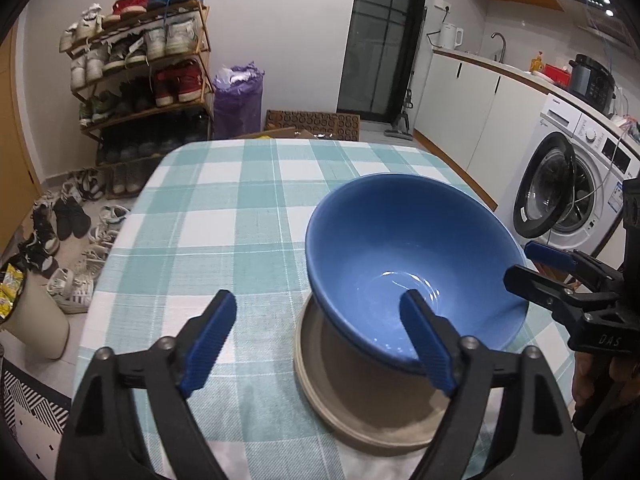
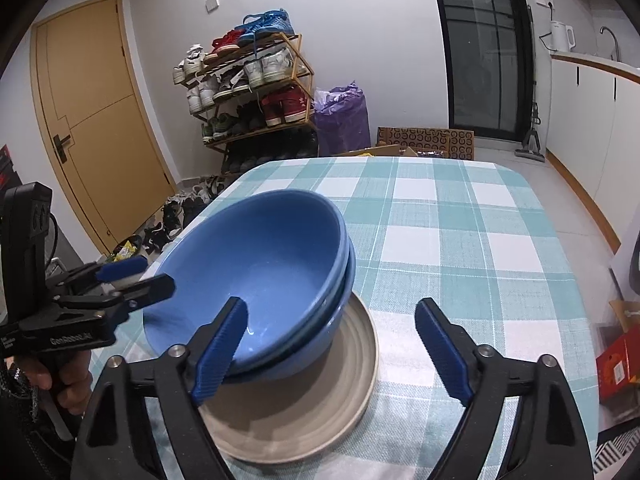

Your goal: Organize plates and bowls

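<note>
- Readable writing: "GenRobot.AI" in white on the side of the black left gripper [image 2: 120, 280], seen from the right wrist view; "DAS" embossed on the black right gripper [image 1: 532, 268], seen from the left wrist view. Washing machine [image 1: 576, 184] badge too small to read.
- Two glossy blue ceramic bowls [image 2: 256, 280], round, deep, nested one in the other, tilted, sit on a beige matte ceramic plate [image 2: 304, 420] with a low raised rim and faint concentric rings.
- Plate rests on the worktop [image 2: 460, 240], covered by a woven teal-and-white check cloth, near its front edge.
- Left gripper [image 1: 320, 340]: fingers spread wide, blue ribbed pads; right finger [image 1: 430, 344] overlaps the near bowl rim, left one over bare cloth; not pinching anything.
- Right gripper [image 2: 332, 352]: fingers spread wide, same ribbed blue pads; left finger [image 2: 222, 348] in front of the bowl rim, right one over the cloth; nothing pinched.
- A hand [image 2: 56, 376] wraps the left gripper's handle.
- Background: bamboo shoe rack [image 1: 140, 60] full of sneakers, purple plastic bag [image 1: 238, 100], yellow-brown wood door [image 2: 92, 120], white kettle [image 1: 450, 36].
</note>
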Motion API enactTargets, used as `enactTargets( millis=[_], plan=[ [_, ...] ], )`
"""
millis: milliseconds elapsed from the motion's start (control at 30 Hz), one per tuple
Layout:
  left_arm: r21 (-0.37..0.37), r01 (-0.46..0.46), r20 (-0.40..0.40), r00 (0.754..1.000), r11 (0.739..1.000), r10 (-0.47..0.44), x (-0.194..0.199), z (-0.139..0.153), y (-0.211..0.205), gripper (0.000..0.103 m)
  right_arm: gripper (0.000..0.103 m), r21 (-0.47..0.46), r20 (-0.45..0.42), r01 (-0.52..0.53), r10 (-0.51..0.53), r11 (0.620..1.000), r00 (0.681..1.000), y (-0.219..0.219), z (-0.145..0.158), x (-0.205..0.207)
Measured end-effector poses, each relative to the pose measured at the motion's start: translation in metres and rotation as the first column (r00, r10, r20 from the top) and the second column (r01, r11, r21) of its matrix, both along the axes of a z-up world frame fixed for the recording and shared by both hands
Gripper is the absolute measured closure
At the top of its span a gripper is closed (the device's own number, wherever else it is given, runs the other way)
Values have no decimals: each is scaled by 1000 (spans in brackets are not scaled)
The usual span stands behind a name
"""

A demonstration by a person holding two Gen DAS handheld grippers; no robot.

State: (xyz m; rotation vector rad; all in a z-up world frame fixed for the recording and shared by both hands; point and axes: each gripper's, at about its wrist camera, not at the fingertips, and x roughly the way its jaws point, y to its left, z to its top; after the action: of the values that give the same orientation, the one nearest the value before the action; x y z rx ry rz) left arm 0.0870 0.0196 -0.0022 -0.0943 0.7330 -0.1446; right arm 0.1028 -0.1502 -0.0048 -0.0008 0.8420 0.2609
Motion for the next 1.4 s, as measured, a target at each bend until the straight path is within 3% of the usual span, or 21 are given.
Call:
enactTargets(
  millis=[67,133,633,1167,1400],
  plan=[
    [8,-7,12,1000,1000,7,-5,1,1,4,4,4,23,-6,5,1000,1000,-2,2,-6],
    [10,-18,42,999,1000,17,-11,3,3,0,1,10,45,-17,16,1000,999,-1,4,-12],
    [72,-73,163,985,995,61,-48,0,6,0,1,34,163,-49,43,998,986,-10,15,-51],
    [30,-108,253,963,994,97,-88,-14,16,0,1,79,248,-77,55,994,967,-20,8,-100],
    [51,-103,286,955,993,84,-96,-19,12,0,1,63,295,-102,79,993,952,-19,2,-119]
  ],
)
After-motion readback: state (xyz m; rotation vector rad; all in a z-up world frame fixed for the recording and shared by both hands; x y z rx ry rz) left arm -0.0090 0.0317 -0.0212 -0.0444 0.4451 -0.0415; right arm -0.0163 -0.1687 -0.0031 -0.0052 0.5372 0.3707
